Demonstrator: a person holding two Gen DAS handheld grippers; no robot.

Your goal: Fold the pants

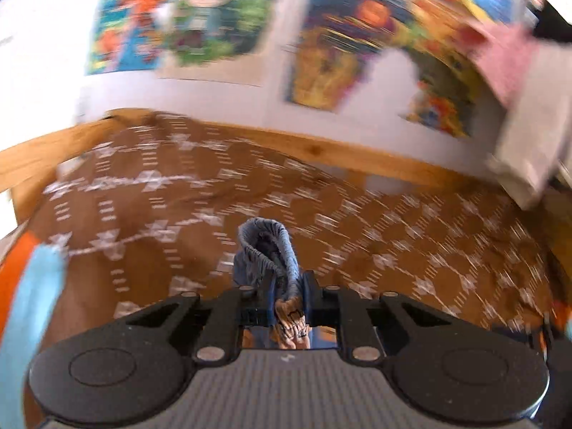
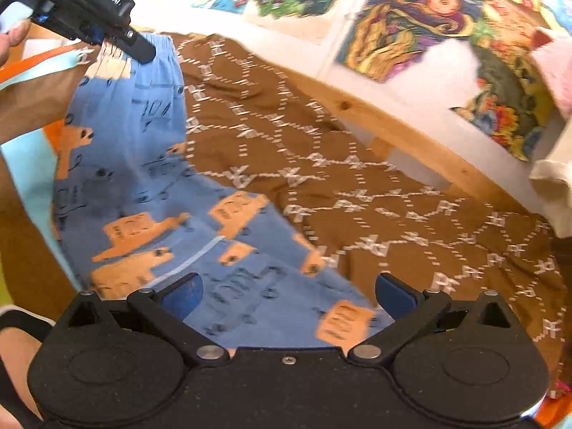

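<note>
**Waistband pinched and raised, no fold made yet**

At the far left of the right wrist view, your left gripper has the pants by the elastic waistband, its fingers pressed together on the gathered edge. Your left hand shows just behind it at the frame's edge. The left wrist view confirms the grip: a bunch of blue fabric stands up between the narrow jaws, with a bit of the tan print tucked below them.

From that pinch the pants hang and drape rightward and down, blue with tan vehicle shapes, spreading across the brown patterned bedspread toward your right gripper. That one has its fingers wide apart and nothing clamped; the cloth lies under and between them, but the pads are not pressing it.

Further right the bedspread is bare up to the wooden bed frame, with colourful posters on the wall behind.

By my reading you are at the very start. The garment is lifted at one corner only, still loose and uneven, with no crease or doubled layer visible. Left to do: take a second hold with your right gripper, stretch the pants out flat, then bring leg over leg and fold lengthwise.
</note>
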